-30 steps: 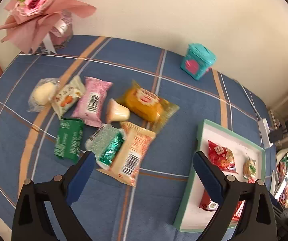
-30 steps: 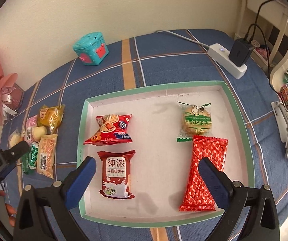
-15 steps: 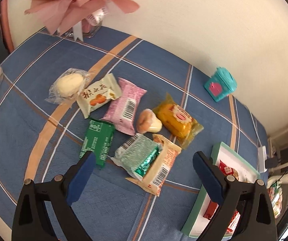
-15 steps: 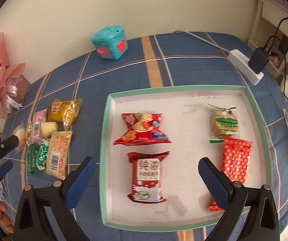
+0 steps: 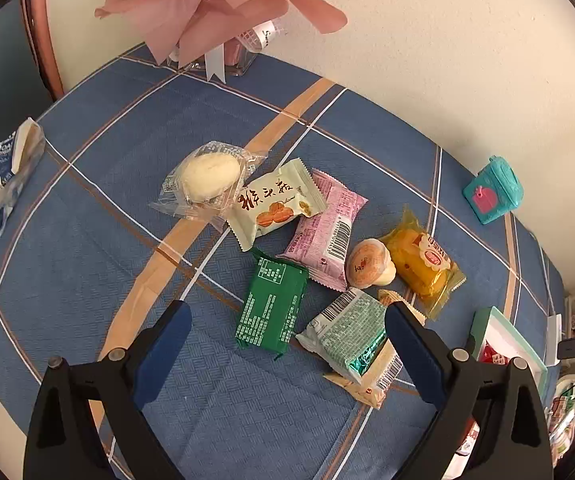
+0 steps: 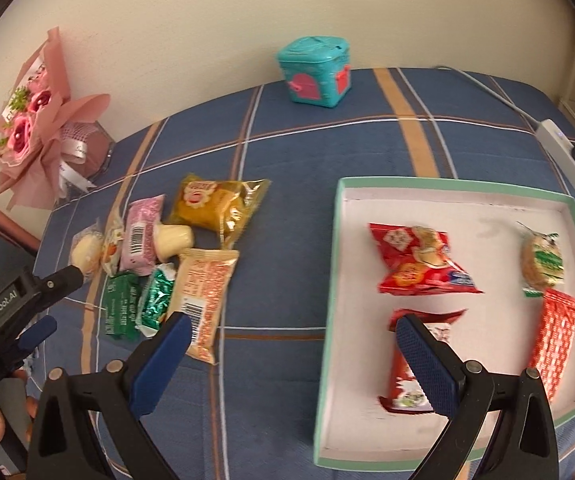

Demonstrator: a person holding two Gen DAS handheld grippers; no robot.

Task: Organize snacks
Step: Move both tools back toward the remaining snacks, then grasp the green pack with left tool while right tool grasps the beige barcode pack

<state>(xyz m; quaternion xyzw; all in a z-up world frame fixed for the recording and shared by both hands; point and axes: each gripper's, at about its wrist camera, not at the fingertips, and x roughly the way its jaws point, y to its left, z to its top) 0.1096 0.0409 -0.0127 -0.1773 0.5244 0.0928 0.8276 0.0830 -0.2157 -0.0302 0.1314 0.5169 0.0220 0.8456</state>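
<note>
Since half a second earlier both hand-held grippers had swung left, off the green-rimmed white tray (image 6: 329, 280) toward the snack pile left of it. The left hand-held gripper (image 5: 283, 340) hovered with jaws wide apart, empty, over the dark green foil packet (image 5: 273, 306) lying flat on the blue plaid counter (image 5: 127, 184). It looked light, crinkly and slippery; pinching across its short sides seemed best. The right hand-held gripper (image 6: 291, 356) hung open, holding nothing.
</note>
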